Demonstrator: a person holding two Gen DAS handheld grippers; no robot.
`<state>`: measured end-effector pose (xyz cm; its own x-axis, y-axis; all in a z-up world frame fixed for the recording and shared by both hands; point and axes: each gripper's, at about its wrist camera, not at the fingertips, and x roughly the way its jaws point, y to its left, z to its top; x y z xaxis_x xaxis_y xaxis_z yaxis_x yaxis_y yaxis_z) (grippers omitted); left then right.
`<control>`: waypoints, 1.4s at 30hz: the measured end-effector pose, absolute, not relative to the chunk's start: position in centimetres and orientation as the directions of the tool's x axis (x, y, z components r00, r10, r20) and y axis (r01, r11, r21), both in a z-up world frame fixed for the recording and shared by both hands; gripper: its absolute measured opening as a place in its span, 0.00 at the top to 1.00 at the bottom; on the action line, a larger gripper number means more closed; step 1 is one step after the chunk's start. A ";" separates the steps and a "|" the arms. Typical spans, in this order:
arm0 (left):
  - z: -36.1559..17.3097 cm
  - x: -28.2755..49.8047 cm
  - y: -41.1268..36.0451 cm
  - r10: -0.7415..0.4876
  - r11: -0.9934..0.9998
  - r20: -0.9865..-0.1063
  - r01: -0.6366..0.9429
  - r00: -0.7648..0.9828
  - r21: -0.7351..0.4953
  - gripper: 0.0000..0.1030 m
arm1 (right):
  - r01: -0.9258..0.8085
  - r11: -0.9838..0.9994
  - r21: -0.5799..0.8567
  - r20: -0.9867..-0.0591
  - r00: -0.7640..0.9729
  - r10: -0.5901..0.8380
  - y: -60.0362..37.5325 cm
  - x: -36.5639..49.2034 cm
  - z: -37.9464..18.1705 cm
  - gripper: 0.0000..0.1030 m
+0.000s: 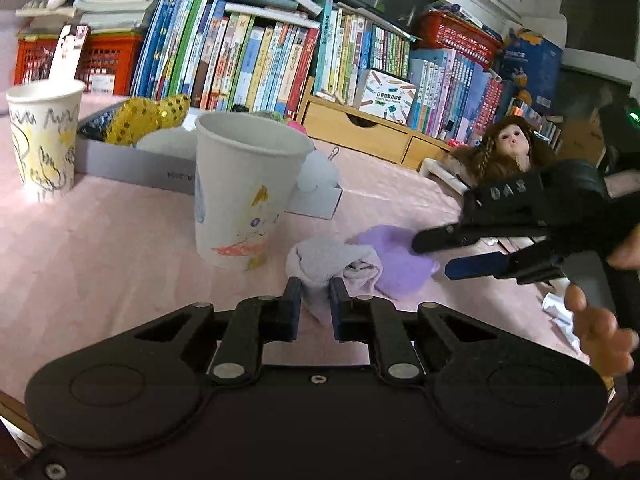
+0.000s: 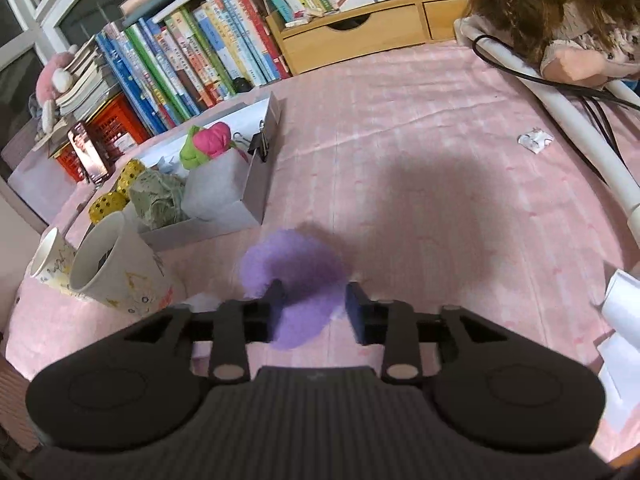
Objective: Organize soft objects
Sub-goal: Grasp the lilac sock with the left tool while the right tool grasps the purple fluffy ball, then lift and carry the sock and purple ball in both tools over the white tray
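Note:
My left gripper (image 1: pixel 315 294) is shut on a pale lilac sock (image 1: pixel 332 264) that lies bunched on the pink tablecloth. Beside it on the right lies a purple soft cloth (image 1: pixel 394 262). My right gripper (image 2: pixel 314 300) is open, its fingers on either side of the purple cloth (image 2: pixel 294 276) and just above it. The right gripper also shows in the left wrist view (image 1: pixel 432 252), coming in from the right. A grey box (image 2: pixel 256 184) behind holds other soft things: a green and pink plush (image 2: pixel 208 144), a green rag (image 2: pixel 158 200) and a gold sequin piece (image 1: pixel 146 120).
Two drawn-on paper cups (image 1: pixel 244 192) (image 1: pixel 42 136) stand left of the sock. Books, red baskets and a wooden drawer unit (image 1: pixel 360 130) line the back. A doll (image 1: pixel 506 148) sits at the right by a white tube (image 2: pixel 576 128). Paper scraps (image 2: pixel 534 140) lie on the right.

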<state>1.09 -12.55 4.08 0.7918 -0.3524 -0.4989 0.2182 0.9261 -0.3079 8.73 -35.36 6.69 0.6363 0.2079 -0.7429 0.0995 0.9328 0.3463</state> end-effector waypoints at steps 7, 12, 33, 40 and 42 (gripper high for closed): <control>4.5 0.2 -12.9 -0.329 0.943 -0.466 0.259 0.821 -0.209 0.61 | 0.088 0.940 0.328 -0.756 0.621 0.206 -33.9 10.6 6.2 0.24; 3.8 1.2 -13.7 -0.355 0.935 -0.499 0.289 0.790 -0.207 0.51 | 0.086 0.956 0.282 -0.782 0.598 0.177 -33.1 11.6 5.5 0.19; 2.9 4.3 -15.5 -0.355 0.935 -0.507 0.304 0.785 -0.184 0.40 | 0.046 0.982 0.183 -0.796 0.593 0.121 -31.3 12.2 5.0 0.23; 2.9 4.5 -15.6 -0.378 0.926 -0.508 0.325 0.774 -0.193 0.54 | 0.070 0.977 0.200 -0.791 0.601 0.119 -31.7 11.9 5.1 0.31; 3.0 4.6 -15.5 -0.383 0.924 -0.509 0.326 0.771 -0.201 0.56 | 0.072 0.977 0.202 -0.791 0.600 0.119 -31.7 11.8 5.2 0.31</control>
